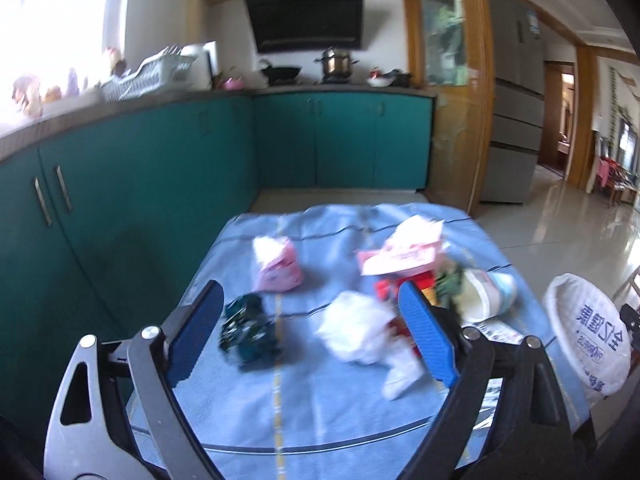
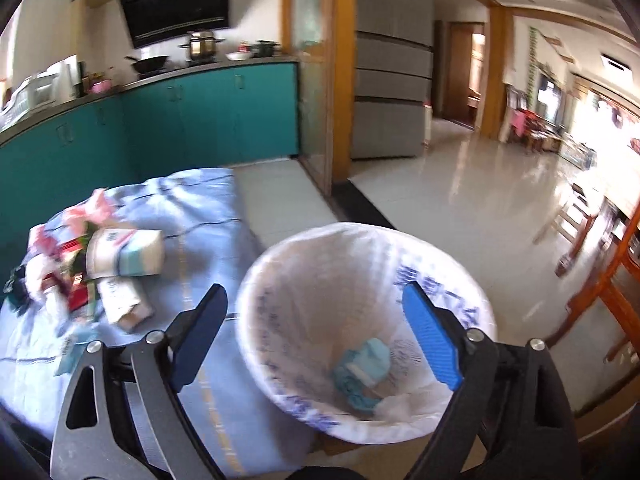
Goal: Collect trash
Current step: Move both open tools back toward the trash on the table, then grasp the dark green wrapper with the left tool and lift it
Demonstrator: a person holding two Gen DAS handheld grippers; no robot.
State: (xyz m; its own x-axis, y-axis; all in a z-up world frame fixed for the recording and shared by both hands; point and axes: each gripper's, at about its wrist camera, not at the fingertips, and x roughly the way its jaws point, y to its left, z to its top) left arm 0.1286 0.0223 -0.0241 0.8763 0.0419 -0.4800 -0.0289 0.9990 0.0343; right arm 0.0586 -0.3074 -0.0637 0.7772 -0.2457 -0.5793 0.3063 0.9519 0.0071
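Note:
Trash lies on a table with a blue cloth (image 1: 320, 412): a dark green crumpled wrapper (image 1: 248, 330), a white crumpled plastic bag (image 1: 356, 332), a pink packet (image 1: 278, 266), pink paper (image 1: 404, 250), red packaging (image 1: 404, 284) and a paper cup (image 1: 486, 292). My left gripper (image 1: 312, 304) is open and empty above the white bag and the green wrapper. My right gripper (image 2: 316, 304) is open and empty over the white-lined bin (image 2: 452, 308), which holds a teal wrapper (image 2: 362, 368). The bin also shows in the left wrist view (image 1: 588, 336). The cup (image 2: 128, 254) and a flat carton (image 2: 124, 300) show in the right wrist view.
Teal kitchen cabinets (image 1: 140, 184) run along the left and back, with a stove, a pot (image 1: 336, 62) and a dish rack (image 1: 152, 74) on the counter. A grey fridge (image 2: 394, 76) and a wooden door frame (image 2: 340, 80) stand to the right. Tiled floor (image 2: 460, 196) stretches beyond the bin.

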